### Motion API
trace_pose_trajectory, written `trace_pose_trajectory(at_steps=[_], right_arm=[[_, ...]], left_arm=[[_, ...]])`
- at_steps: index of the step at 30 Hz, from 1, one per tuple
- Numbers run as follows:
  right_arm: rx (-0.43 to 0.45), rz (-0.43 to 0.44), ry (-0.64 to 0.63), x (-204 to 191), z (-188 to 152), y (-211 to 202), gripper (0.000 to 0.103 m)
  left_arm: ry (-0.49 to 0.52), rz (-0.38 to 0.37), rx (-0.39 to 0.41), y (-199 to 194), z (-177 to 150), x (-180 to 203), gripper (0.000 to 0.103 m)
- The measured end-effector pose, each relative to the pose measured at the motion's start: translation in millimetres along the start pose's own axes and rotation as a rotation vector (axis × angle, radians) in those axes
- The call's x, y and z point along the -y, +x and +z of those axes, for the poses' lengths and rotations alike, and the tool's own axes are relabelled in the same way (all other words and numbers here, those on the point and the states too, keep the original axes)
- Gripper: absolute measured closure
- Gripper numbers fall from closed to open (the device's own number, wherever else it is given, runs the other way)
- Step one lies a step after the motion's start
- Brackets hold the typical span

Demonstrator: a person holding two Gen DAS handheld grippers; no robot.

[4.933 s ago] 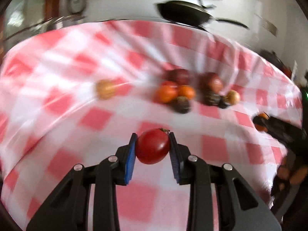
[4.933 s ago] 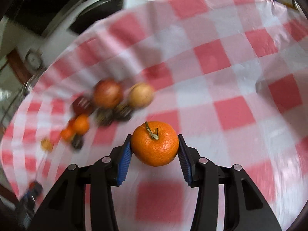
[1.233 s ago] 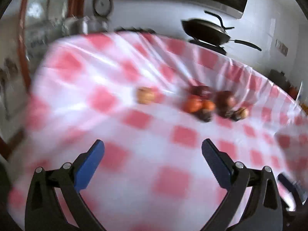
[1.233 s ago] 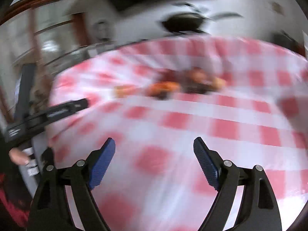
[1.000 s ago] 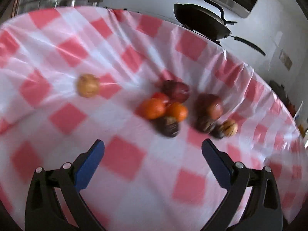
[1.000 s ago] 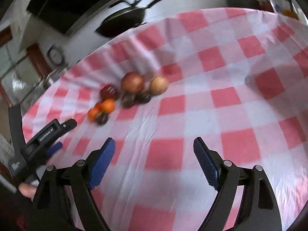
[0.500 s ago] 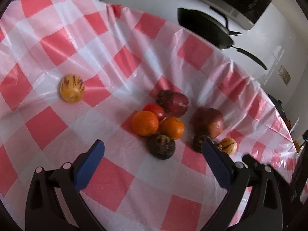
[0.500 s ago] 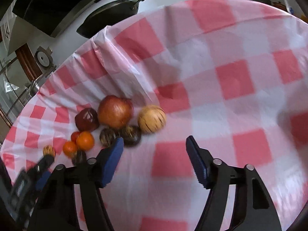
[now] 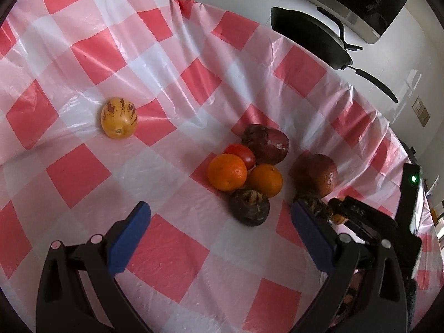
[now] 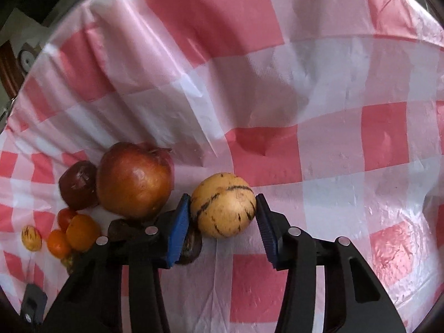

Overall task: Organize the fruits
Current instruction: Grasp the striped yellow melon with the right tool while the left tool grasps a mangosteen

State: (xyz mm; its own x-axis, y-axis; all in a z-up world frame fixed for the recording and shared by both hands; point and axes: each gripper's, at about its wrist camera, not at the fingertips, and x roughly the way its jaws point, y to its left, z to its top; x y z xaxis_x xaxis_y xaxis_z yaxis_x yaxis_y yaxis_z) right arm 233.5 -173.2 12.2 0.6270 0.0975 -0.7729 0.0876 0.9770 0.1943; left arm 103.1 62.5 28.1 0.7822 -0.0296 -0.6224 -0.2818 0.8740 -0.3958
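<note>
My right gripper (image 10: 223, 213) has its jaws closing around a pale yellow striped melon (image 10: 222, 205) on the checked cloth, and both blue pads touch its sides. Left of it lie a pomegranate (image 10: 134, 179), a dark red fruit (image 10: 79, 186) and two dark mangosteens (image 10: 191, 242). My left gripper (image 9: 219, 222) hangs open and holds nothing, just short of the cluster: two oranges (image 9: 227, 175), a tomato (image 9: 241, 155), a mangosteen (image 9: 249, 206) and the pomegranate (image 9: 315, 174). A second striped melon (image 9: 118, 121) lies alone at the left.
The red and white plastic tablecloth (image 9: 166, 263) is wrinkled and rises in folds toward the far edge. A black wok (image 9: 308, 38) stands on the counter behind the table. The right tool's body (image 9: 366, 219) reaches in at the left view's right edge.
The right gripper has swept in to the right end of the fruit cluster and narrowed its jaws onto the striped melon. The left gripper has stayed open and crept slightly nearer the cluster.
</note>
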Motion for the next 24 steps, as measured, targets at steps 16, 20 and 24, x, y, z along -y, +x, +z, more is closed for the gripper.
trace_pose_trajectory(at_steps=[16,20,24], right_arm=[[0.081,0.021,0.021,27.5,-54.5,-56.4,0.058],[0.111,0.083,0.174,55.9,-74.2,-71.9,0.057],[0.11,0.12,0.223,66.1,-74.3,-69.2,0.057]], left_arm=[[0.011,-0.007,-0.046,6.1,-1.1,-1.7,0.002],[0.094,0.009,-0.059,6.5,-4.3,10.2,0.002],[0.182,0.033,-0.07,10.7,-7.7,23.8,0.011]])
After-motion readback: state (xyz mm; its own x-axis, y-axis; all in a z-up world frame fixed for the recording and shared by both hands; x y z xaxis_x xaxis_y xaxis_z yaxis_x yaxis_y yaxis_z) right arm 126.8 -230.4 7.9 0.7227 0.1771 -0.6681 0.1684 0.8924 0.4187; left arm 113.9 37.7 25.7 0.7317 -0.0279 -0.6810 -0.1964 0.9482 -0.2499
